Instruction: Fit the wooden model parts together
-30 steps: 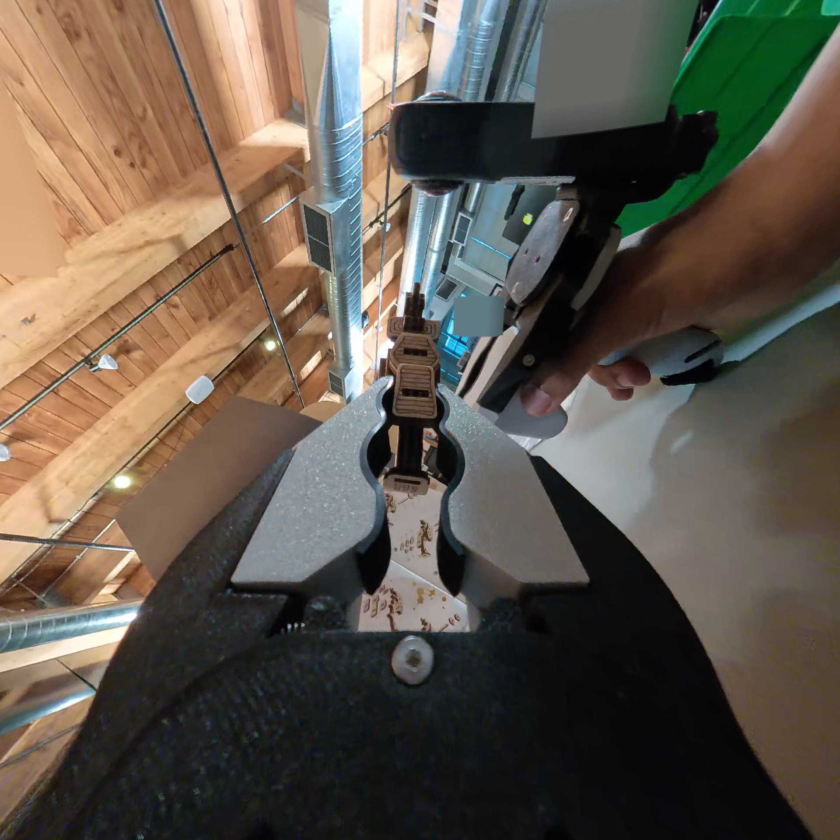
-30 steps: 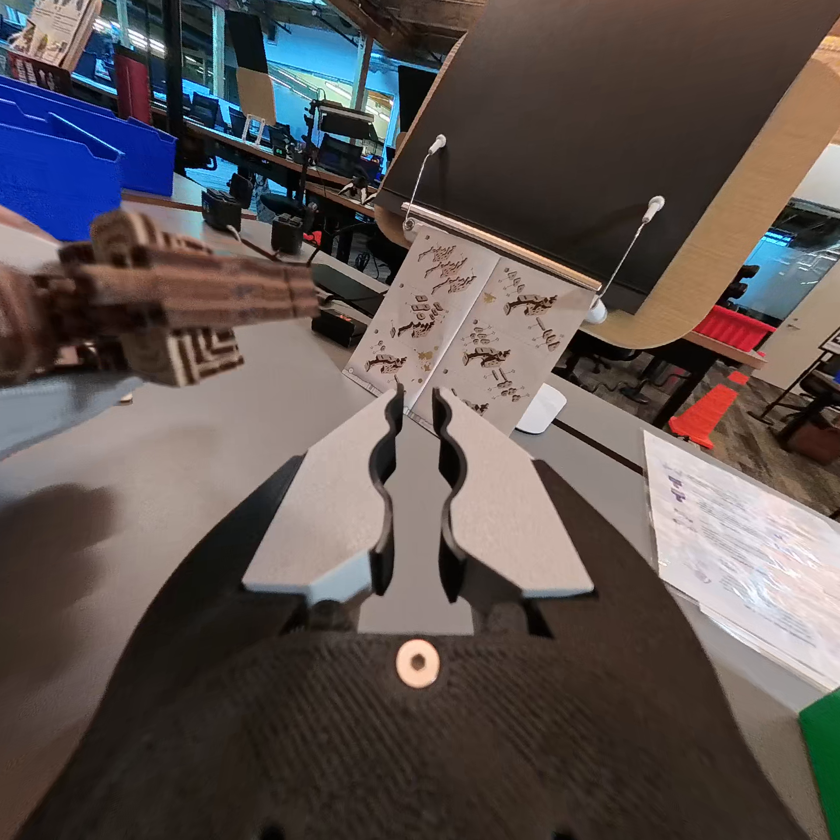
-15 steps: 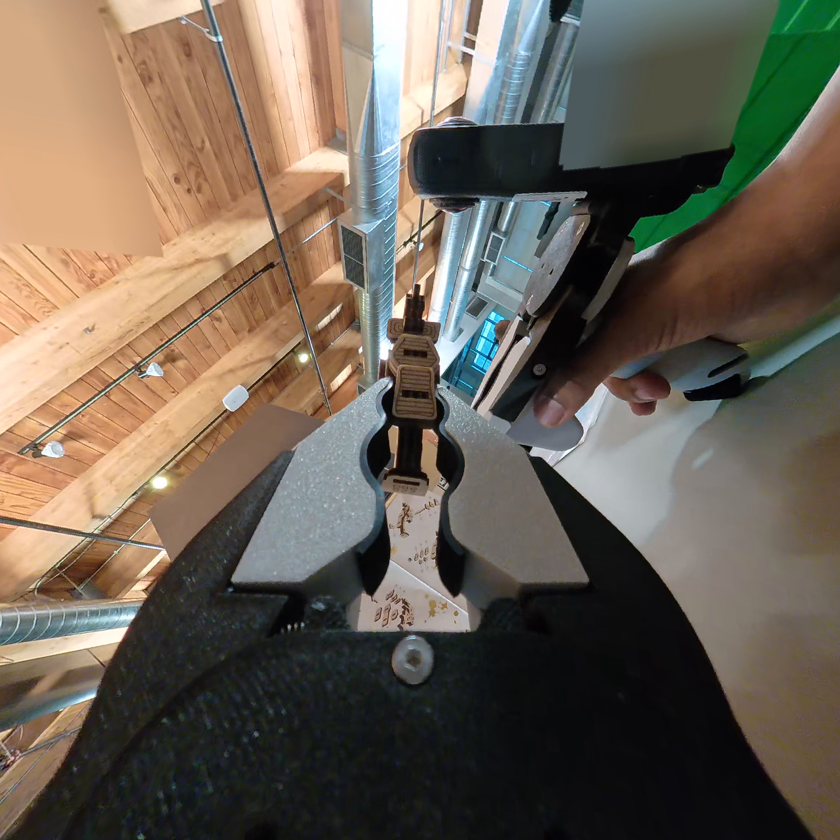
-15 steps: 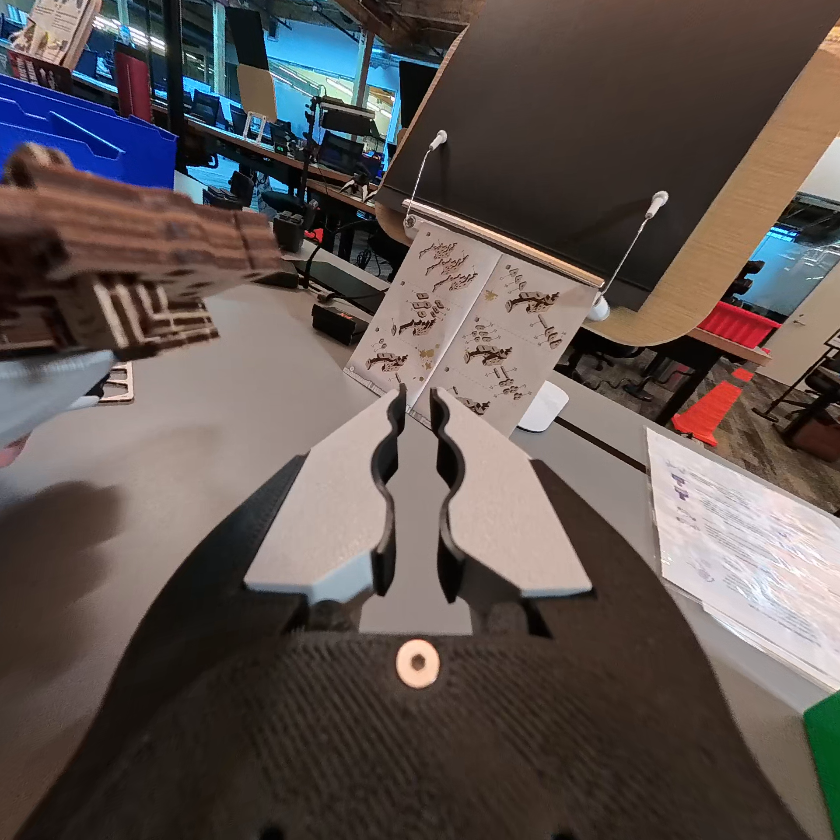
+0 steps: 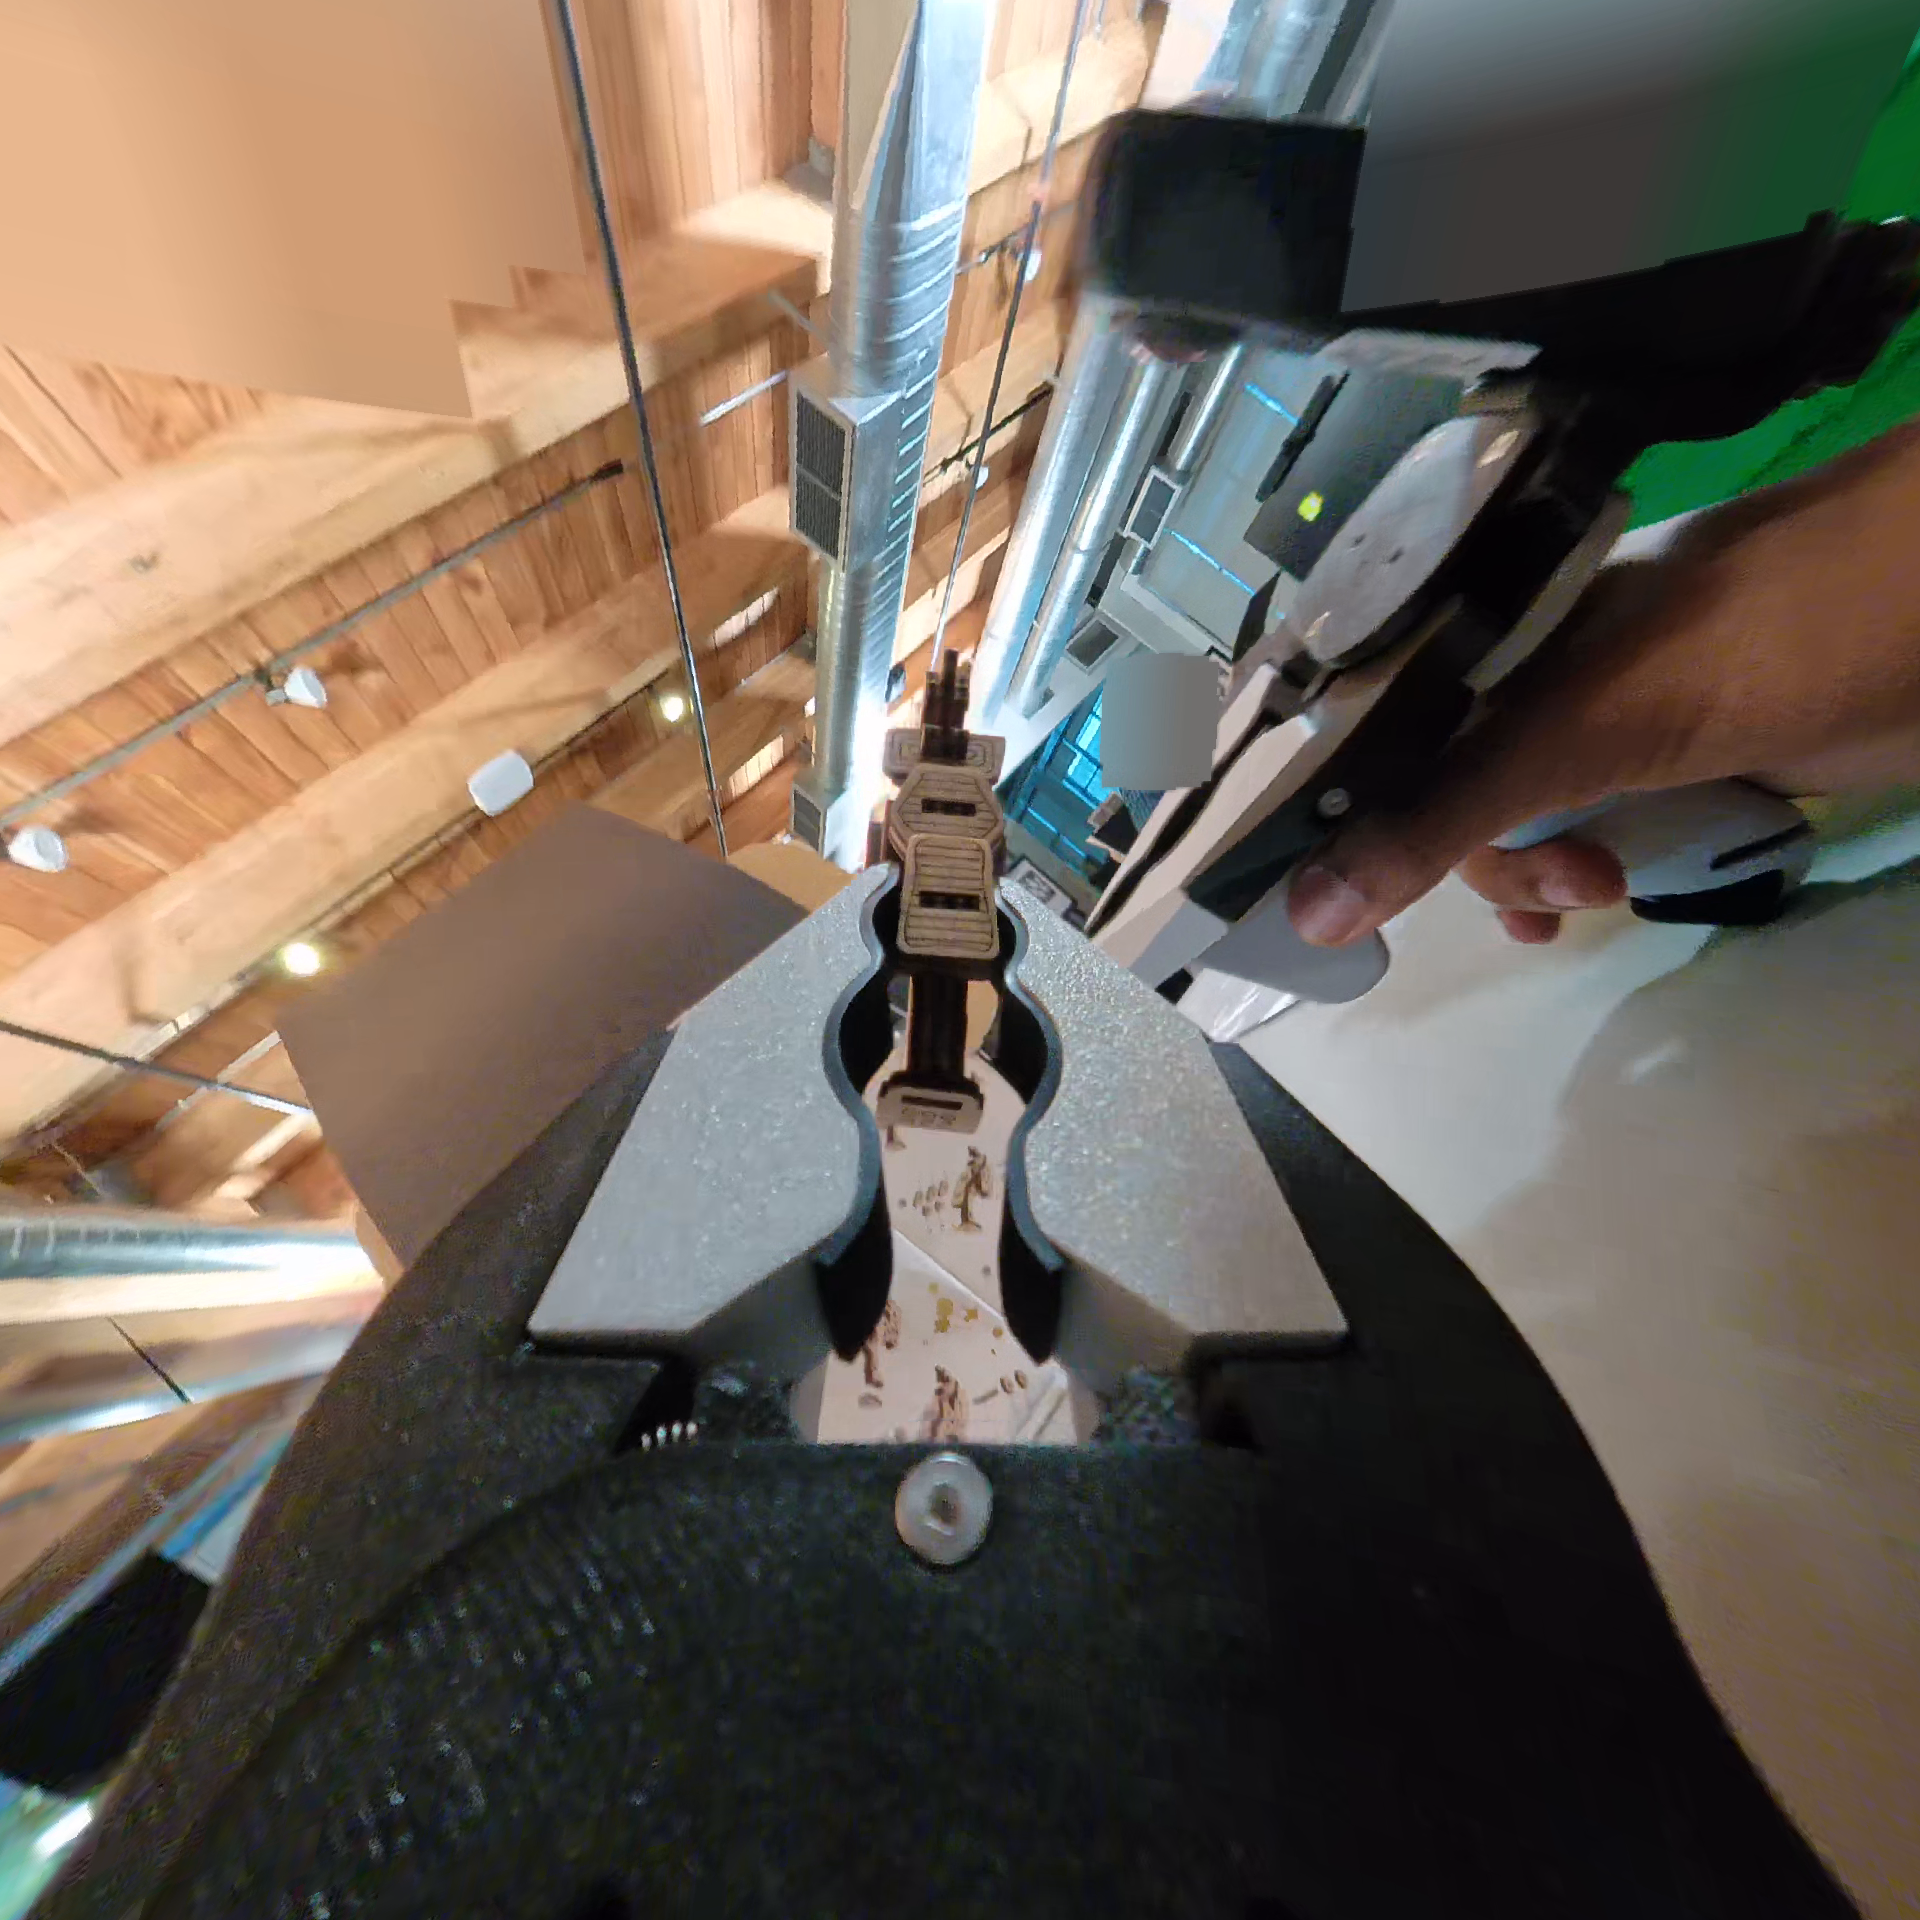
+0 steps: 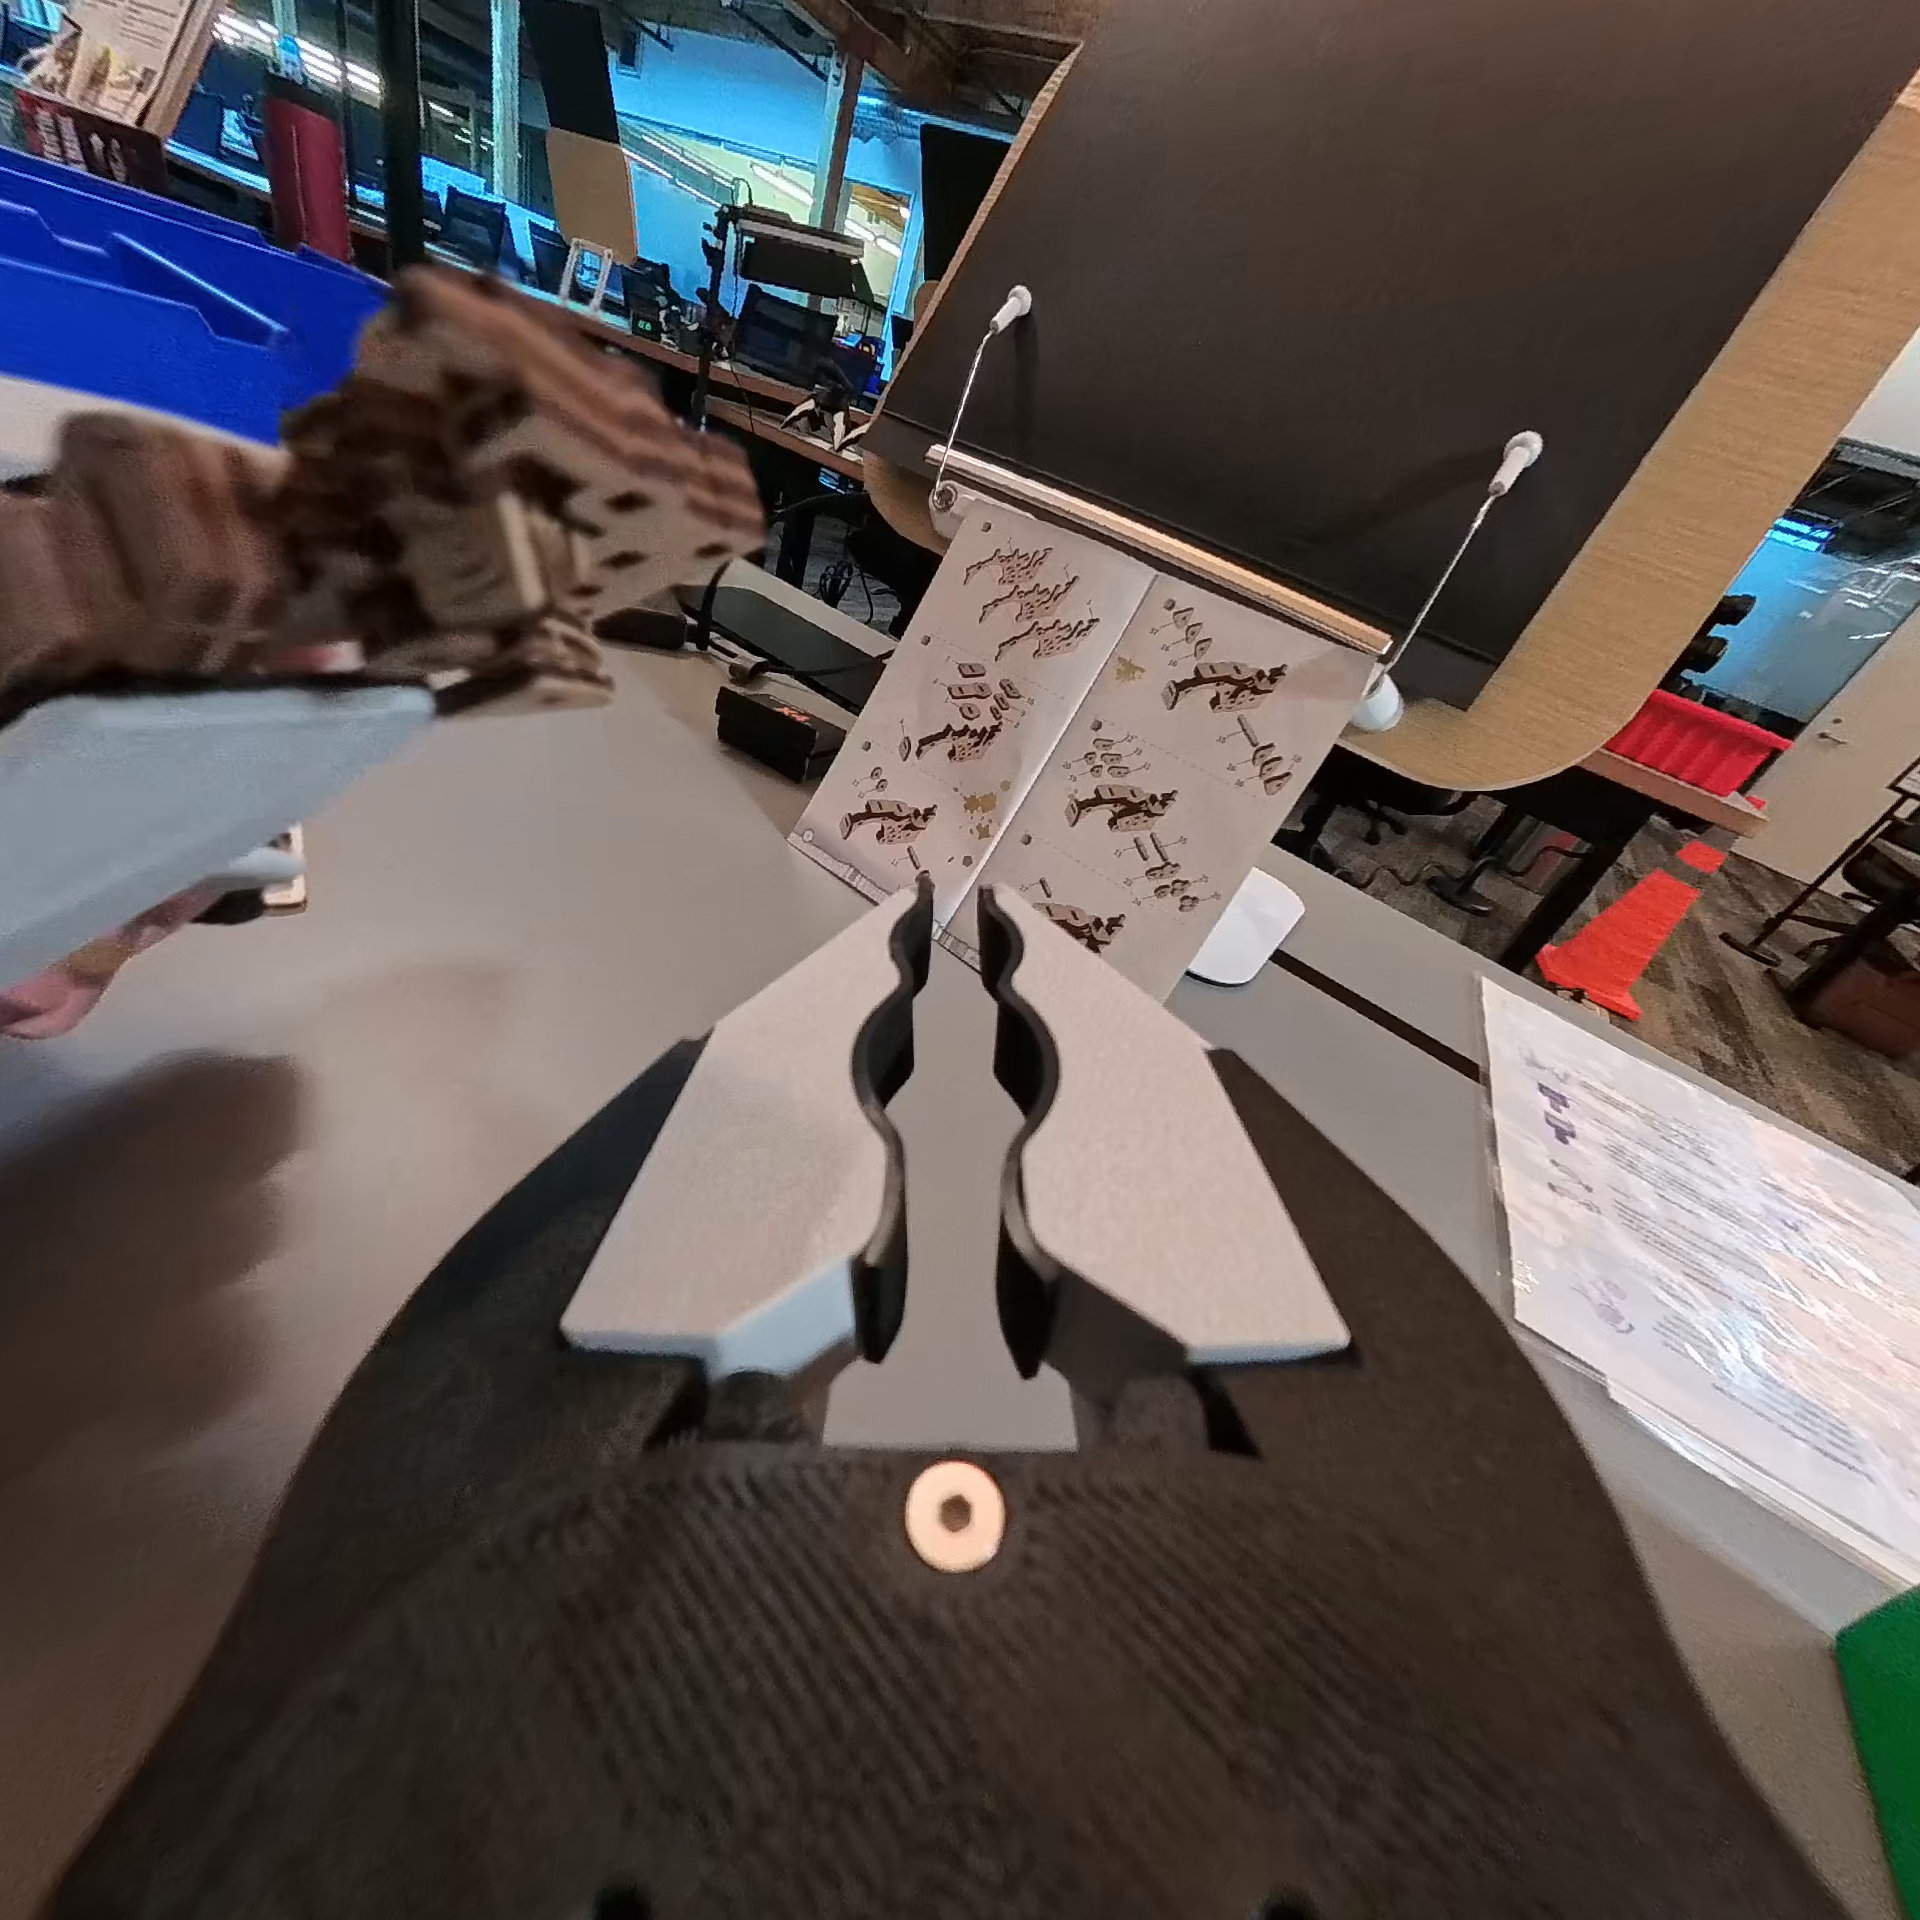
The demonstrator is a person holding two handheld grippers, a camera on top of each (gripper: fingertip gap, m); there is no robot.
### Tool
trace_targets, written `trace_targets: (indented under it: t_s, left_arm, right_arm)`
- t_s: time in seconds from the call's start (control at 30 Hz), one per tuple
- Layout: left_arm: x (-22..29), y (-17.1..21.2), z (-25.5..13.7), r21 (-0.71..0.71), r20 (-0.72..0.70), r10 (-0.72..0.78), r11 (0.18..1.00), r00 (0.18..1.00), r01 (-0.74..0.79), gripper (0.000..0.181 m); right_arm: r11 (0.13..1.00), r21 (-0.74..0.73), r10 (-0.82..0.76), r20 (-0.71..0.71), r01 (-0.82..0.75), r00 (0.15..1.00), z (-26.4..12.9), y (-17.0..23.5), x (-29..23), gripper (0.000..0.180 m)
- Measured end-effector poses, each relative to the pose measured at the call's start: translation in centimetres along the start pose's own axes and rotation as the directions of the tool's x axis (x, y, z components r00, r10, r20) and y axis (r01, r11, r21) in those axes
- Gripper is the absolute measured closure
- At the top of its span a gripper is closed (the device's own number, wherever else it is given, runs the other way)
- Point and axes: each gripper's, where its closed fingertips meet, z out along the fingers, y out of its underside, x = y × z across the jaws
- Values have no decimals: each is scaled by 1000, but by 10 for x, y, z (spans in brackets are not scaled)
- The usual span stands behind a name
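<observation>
Left gripper (image 5: pixel 943 914) raised toward the ceiling, its grey, grainy-surfaced fingers (image 5: pixel 748 1122) pinching the wooden model (image 5: pixel 945 862) near their tips. The model is a stack of thin, laser-cut plywood plates with dark burnt edges and engraved slots; a narrow stem runs back between the fingers to a small plate, and the far end tapers to thin prongs. In the right wrist view the same model (image 6: pixel 457 509) appears blurred at far left, held well above the grey worktop (image 6: pixel 582 935).

Right gripper (image 6: pixel 948 925) carries nothing: its fingers stand close together with a narrow gap between the wavy black inner edges, pointed at the instruction sheet (image 6: pixel 1081 748) that hangs from a black board on wire clips. A hand (image 5: pixel 1558 758) grips the right tool's handle, seen at right in the left wrist view.

Likely hazards: the layered plates are slotted, not visibly glued, so a sideways push during fitting could shear them apart or snap the prongs. The grip covers only a short length, so the model may pivot. No loose part is visible, so the next piece must first be found.
</observation>
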Motion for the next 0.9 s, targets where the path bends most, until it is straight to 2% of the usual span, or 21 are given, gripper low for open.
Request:
trace_targets:
  t_s: [0.17, 0.43, 0.57, 0.7, 0.9]
  left_arm:
    - [-12, 25, 7, -92, 31, -130, 987, 991, 132, 169]
    - [-6, 37, 7, -148, 8, -181, 972, 983, 180, 169]
    - [-13, 56, 8, -216, 35, -315, 924, 949, 315, 169]
    - [-23, 74, 8, -258, 73, -489, 832, 869, 491, 169]
    - [-25, 76, 7, -256, 83, -517, 815, 852, 520, 169]
  right_arm:
    - [1000, -4, -6, 1, 6, 1000, 1, 1, -1, 173]
    - [999, 5, 48, -28, -48, 998, 0, 0, 8, 175]
    - [995, 11, 95, -43, -94, 995, -1, 0, 15, 175]
    - [993, 13, 117, -47, -116, 992, -2, 0, 17, 175]
    - [991, 7, 131, -43, -131, 990, -2, 1, 17, 175]
